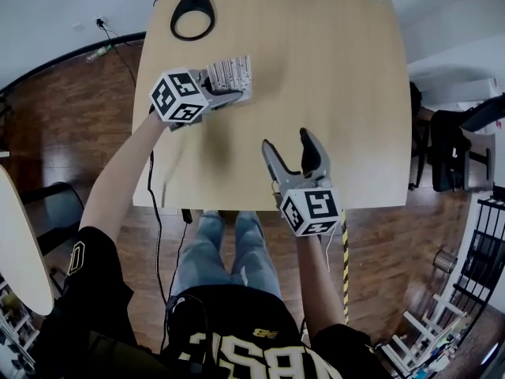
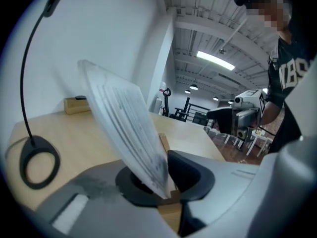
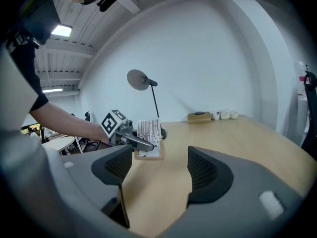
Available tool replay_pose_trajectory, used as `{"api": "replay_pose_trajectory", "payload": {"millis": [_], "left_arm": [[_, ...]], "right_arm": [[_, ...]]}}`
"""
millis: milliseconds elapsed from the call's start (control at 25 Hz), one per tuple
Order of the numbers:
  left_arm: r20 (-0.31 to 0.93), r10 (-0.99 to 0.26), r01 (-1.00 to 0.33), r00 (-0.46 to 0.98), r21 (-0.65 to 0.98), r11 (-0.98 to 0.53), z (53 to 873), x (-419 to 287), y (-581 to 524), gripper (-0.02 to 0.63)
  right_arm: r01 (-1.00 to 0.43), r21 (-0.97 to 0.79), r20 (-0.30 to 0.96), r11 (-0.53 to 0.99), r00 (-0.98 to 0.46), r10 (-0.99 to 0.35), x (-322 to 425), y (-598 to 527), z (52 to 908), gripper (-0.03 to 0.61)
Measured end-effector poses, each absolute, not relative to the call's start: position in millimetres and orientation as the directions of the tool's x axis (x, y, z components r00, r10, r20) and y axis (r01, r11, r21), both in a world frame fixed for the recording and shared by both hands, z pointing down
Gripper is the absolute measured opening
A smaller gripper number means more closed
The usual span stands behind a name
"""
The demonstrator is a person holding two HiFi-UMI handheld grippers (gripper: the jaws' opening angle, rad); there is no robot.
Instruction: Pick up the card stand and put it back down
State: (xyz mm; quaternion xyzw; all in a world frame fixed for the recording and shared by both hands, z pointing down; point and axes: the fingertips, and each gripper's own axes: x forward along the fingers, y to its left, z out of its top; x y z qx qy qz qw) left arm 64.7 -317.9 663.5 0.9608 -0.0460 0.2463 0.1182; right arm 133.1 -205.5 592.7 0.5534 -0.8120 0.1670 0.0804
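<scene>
Your left gripper (image 1: 229,93) is clamped on the one card stand (image 1: 233,71), at the left side of the table (image 1: 339,93), near the lamp (image 1: 194,1). The cards carry dark striped print, too fine to read. Your right gripper (image 1: 287,142) stands wide, nothing between the jaws. Only legible text: "NBS" on your shirt (image 2: 292,73). Count: two grippers, one stand, one lamp, three white cups (image 3: 225,115) at the far edge.

The table (image 1: 339,109) was of pale, matt wood; the card stand (image 1: 230,76) had a wooden base; the floor (image 1: 71,101) looked dark and glossy.
</scene>
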Motion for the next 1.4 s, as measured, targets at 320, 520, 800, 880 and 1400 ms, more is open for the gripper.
{"api": "replay_pose_trajectory", "payload": {"millis": [320,520,800,880,1400], "left_arm": [[0.552,-0.226,-0.315,0.803,0.072,-0.946,539.9,40.2,-312.8,0.062],[0.526,-0.325,-0.375,0.786,-0.012,-0.927,444.4,19.8,-314.0,0.063],[0.519,-0.463,-0.459,0.719,-0.147,-0.876,337.1,-10.7,-305.1,0.063],[0.517,-0.514,-0.489,0.684,-0.197,-0.85,317.7,-22.4,-300.5,0.063],[0.28,-0.813,-0.747,0.51,-0.325,-0.58,267.7,-88.9,-257.5,0.061]], "right_arm": [[-0.914,-0.084,0.195,0.397,-0.406,-0.893,106.0,-218.4,478.1,0.356],[-0.901,-0.001,0.088,0.434,-0.433,-0.897,86.5,-227.9,403.7,0.356],[-0.888,-0.032,0.003,0.458,-0.458,-0.889,82.0,-228.1,329.1,0.356],[-0.886,-0.046,-0.003,0.462,-0.462,-0.887,84.5,-228.1,318.5,0.356],[-0.911,-0.057,-0.02,0.408,-0.408,-0.913,101.0,-226.2,296.1,0.356]]}}
